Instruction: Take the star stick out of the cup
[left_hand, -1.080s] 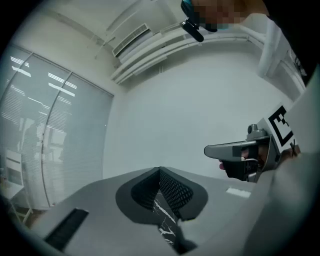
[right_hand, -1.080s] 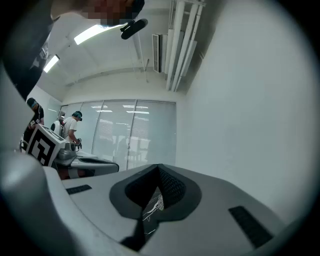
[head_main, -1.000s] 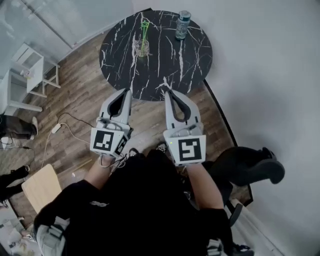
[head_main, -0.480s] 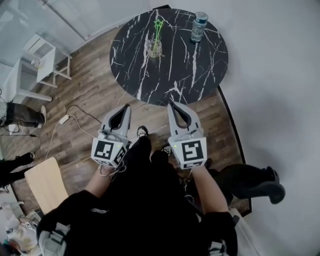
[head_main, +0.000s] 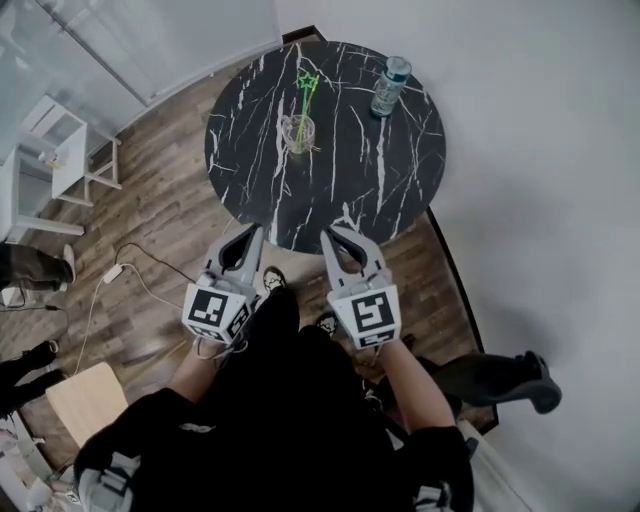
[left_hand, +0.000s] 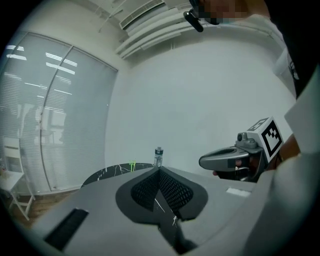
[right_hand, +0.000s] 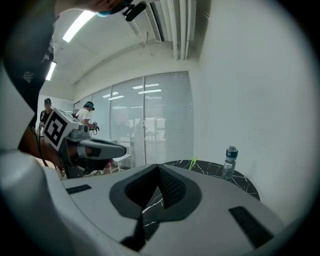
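**Spotter:** Your left gripper (head_main: 254, 232) first; where have you got it?

**Caller:** You hold it low, by the near rim of the round table (head_main: 330, 200), its body out over the wooden floor (head_main: 160, 210); the jaws are clenched, tips pressed together, nothing between them; its own view shows only the dark pads meeting in a point.

**Spotter:** And your right gripper (head_main: 330, 233)?

**Caller:** Just beside the left one, the two of them side by side in front of you; its tip lies over the table's near edge in the head view; clenched too, pads meeting at the tip, empty; no claw of yours is on anything.

**Spotter:** So where's the star stick (head_main: 306, 88)?

**Caller:** In the cup (head_main: 299, 132); the green stick stands in the clear glass and leans away from you, star head up at the far end; the cup sits on the left part of the table, towards the far side; it's well apart from both your grippers, with bare black marble between.

**Spotter:** Anything else up there?

**Caller:** One water bottle (head_main: 390, 86), upright near the far right rim, well apart from the cup; from each of your gripper views you can make out stick and bottle, small, beyond the closed tips.
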